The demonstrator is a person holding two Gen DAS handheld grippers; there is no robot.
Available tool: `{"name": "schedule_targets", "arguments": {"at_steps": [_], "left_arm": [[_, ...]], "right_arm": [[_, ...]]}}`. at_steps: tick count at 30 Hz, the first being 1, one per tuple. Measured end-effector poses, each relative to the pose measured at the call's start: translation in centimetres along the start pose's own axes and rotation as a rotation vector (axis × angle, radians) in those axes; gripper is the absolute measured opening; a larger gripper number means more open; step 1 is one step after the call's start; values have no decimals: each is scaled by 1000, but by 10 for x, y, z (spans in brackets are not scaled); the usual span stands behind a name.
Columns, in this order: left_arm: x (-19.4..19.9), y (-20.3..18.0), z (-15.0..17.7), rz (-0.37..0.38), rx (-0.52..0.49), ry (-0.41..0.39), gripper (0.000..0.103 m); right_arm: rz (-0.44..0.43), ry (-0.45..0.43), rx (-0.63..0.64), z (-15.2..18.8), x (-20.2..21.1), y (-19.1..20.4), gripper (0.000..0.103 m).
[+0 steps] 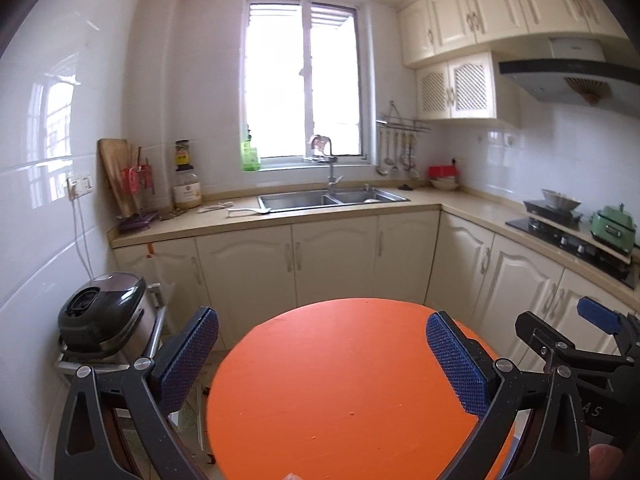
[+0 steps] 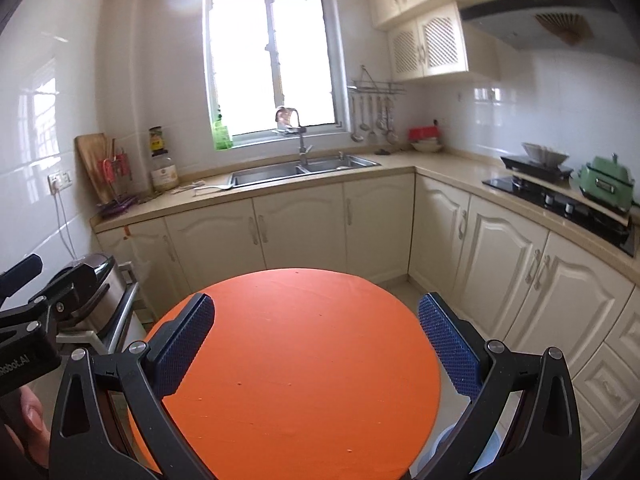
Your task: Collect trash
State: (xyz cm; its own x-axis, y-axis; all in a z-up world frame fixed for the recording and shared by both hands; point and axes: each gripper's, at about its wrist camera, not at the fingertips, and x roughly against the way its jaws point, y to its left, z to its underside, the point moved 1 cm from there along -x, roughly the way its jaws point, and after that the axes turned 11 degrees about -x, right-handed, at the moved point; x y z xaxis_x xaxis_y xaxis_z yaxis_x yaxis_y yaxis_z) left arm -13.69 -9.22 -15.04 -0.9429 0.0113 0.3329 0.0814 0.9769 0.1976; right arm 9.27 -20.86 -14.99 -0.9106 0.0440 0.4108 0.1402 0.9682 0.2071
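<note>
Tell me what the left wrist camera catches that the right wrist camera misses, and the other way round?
Only the left wrist view shows the whole rice cooker on its rack, with the right tongs at its right edge. Only the right wrist view shows a pale tub on the floor by the table, the low drawers at right, and the left tongs at its left edge. Both share the round orange table, bare of trash where visible, the sink, window, stove and green pot. Both tongs are open.

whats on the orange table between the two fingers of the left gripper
Nothing: in the left wrist view the orange table is bare between the open left gripper fingers, and no trash shows there.
</note>
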Motion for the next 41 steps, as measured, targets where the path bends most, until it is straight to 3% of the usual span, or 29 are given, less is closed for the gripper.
{"name": "schedule_targets", "arguments": {"at_steps": [5, 10, 32, 41], "left_arm": [[31, 29, 13, -1, 29, -21, 102], [36, 51, 20, -20, 45, -49, 102], [50, 66, 30, -69, 33, -84, 102], [39, 69, 33, -28, 72, -75, 102]], "right_arm": [[4, -14, 22, 5, 10, 16, 103], [9, -30, 40, 8, 20, 27, 103], [-40, -79, 80, 8, 39, 52, 103], [-48, -65, 69, 7, 35, 50, 103]]}}
